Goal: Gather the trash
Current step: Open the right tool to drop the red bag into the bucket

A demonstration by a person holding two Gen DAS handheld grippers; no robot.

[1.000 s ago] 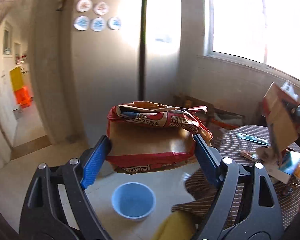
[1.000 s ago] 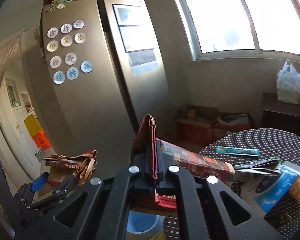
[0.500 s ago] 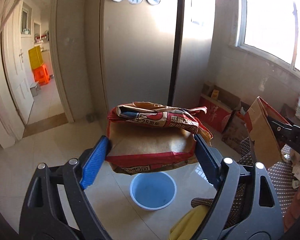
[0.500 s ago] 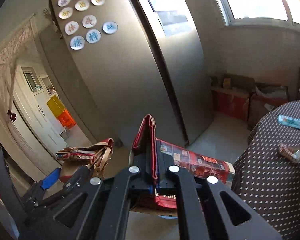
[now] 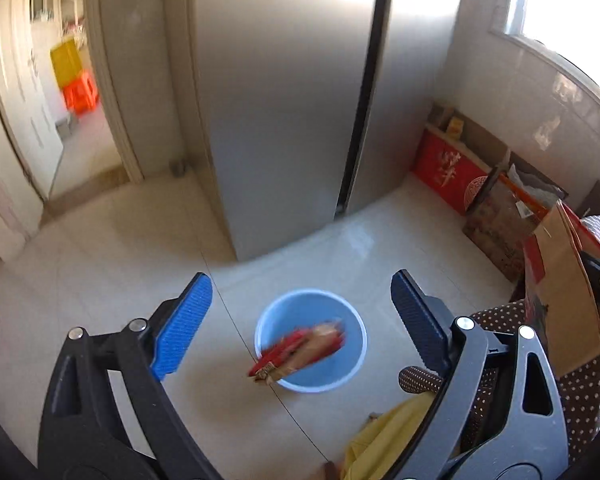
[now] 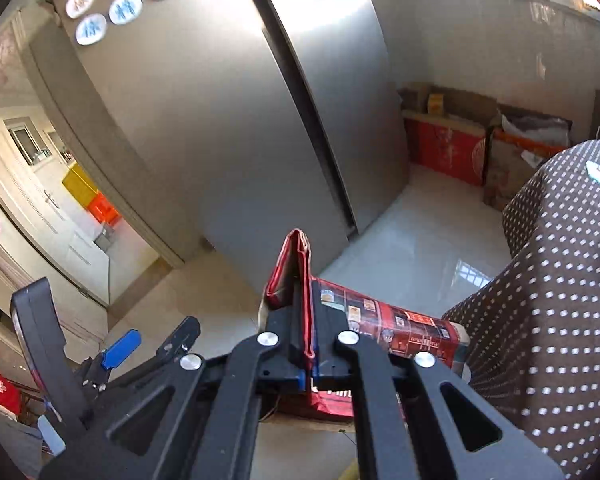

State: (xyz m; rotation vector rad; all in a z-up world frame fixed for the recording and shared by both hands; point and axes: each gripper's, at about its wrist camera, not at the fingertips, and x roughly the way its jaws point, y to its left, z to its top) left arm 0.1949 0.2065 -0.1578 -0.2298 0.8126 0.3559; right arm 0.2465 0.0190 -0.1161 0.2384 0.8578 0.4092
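In the left wrist view my left gripper hangs over a light blue bin on the floor, its jaws opening with nothing between them. A crumpled red and brown paper bag, blurred by motion, is dropping across the bin's rim. My right gripper is shut on the flap of a flattened red carton that sticks out to the right. The same carton shows at the right edge of the left wrist view, and the left gripper appears low on the left of the right wrist view.
A steel fridge stands just behind the bin. Red and brown boxes line the wall under the window. A dotted brown tablecloth covers the table at the right. A yellow thing lies near the bin. A doorway opens at the left.
The left jaws have let go of the paper bag, which now falls at the bin. Both grippers have sunk and tipped downward, and the bin looks closer.
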